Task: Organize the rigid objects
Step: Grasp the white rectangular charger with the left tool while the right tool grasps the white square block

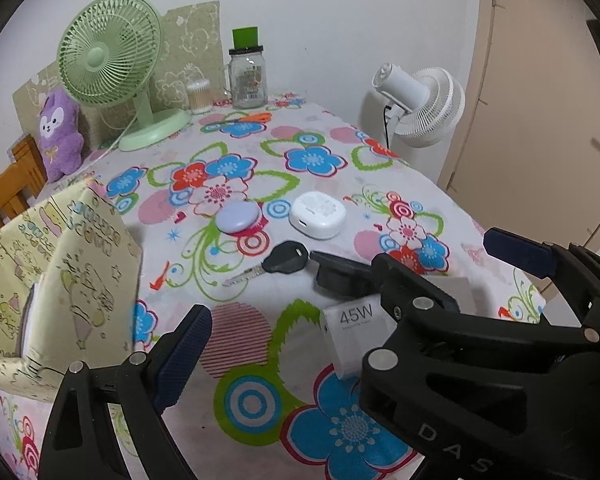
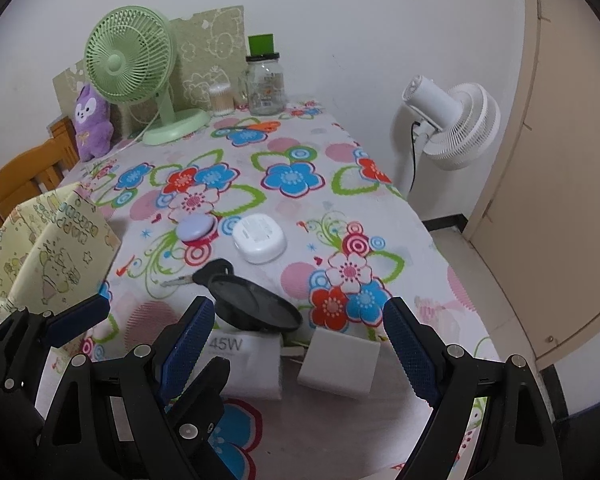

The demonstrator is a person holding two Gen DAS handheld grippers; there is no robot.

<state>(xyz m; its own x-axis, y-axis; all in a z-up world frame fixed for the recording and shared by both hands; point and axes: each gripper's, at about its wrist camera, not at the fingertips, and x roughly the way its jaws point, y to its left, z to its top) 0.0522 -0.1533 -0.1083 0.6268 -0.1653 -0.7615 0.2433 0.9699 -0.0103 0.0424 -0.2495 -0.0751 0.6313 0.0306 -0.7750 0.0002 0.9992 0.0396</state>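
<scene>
Table (image 2: pixel 420 240), floral cloth: one black key (image 2: pixel 210 272), one lilac disc (image 2: pixel 196 229), one white case (image 2: pixel 259 243), two white chargers (image 2: pixel 248 364); box (image 2: pixel 60 248) at nine o'clock. Left gripper (image 2: pixel 140 320), right gripper (image 2: pixel 300 344): spread wide, empty.

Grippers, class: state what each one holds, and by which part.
Nothing is held. The left gripper and right gripper are both open above the table; the 45W charger lies ungripped.
</scene>
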